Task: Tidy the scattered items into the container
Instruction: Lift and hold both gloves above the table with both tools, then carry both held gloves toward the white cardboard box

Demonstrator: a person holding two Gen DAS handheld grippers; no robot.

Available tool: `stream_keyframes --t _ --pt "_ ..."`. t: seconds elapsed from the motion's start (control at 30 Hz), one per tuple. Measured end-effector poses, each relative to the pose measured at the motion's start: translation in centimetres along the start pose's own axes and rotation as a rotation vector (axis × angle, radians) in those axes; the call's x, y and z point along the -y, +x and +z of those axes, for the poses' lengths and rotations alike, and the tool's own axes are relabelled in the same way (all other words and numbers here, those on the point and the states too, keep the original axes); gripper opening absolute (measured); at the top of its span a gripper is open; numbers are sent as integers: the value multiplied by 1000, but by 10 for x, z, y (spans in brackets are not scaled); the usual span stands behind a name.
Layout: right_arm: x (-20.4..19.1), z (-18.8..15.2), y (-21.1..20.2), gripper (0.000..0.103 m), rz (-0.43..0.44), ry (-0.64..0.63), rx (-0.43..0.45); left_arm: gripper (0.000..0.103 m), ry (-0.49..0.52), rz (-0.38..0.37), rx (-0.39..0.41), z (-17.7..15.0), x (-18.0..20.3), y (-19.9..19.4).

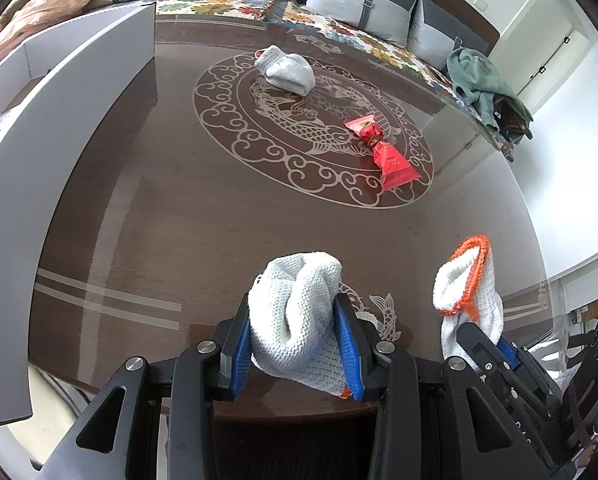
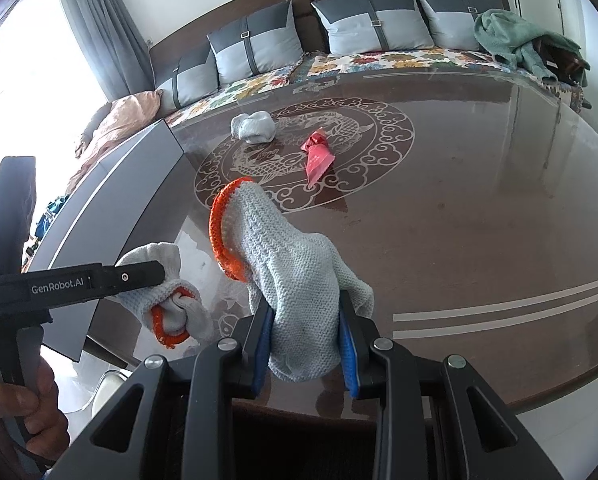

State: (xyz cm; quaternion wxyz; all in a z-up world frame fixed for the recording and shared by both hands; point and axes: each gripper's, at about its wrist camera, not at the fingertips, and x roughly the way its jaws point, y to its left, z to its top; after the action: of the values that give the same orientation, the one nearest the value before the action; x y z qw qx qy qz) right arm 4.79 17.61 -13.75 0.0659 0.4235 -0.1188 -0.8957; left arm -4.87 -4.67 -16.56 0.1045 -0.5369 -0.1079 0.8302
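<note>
Both grippers are loaded right now: my left gripper (image 1: pixel 295 344) is clamped on a balled-up white knit glove (image 1: pixel 295 312), and my right gripper (image 2: pixel 305 344) is pinching a second glove with an orange cuff (image 2: pixel 287 276), its cuff end flopping up and over to the left. Neither glove is touching the table (image 2: pixel 479 220). The grey container (image 1: pixel 79 128) sits on my left side, its wall just beside the left gripper, so that one looks like the easy drop first.

My plan: carry the left bundle over the rim, get well inside before letting go, then follow with the right. I'd keep the right one high so that floppy cuff doesn't snag the wall. Squeeze stays firm, knit slips.

Still out on the table's fish pattern: another white bundled glove (image 1: pixel 287 70) and a red wrapper (image 1: pixel 383 150), well apart from both grippers.
</note>
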Motion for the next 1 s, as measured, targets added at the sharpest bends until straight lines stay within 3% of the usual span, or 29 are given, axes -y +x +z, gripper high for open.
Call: stream_keyframes --t 0.6,1.0 --pt "-40 11 3 30 34 -90 -21 38 -34 73 66 6 -30 -26" --pt "-45 11 6 30 15 -101 -34 38 -30 117 100 5 -38 -36"
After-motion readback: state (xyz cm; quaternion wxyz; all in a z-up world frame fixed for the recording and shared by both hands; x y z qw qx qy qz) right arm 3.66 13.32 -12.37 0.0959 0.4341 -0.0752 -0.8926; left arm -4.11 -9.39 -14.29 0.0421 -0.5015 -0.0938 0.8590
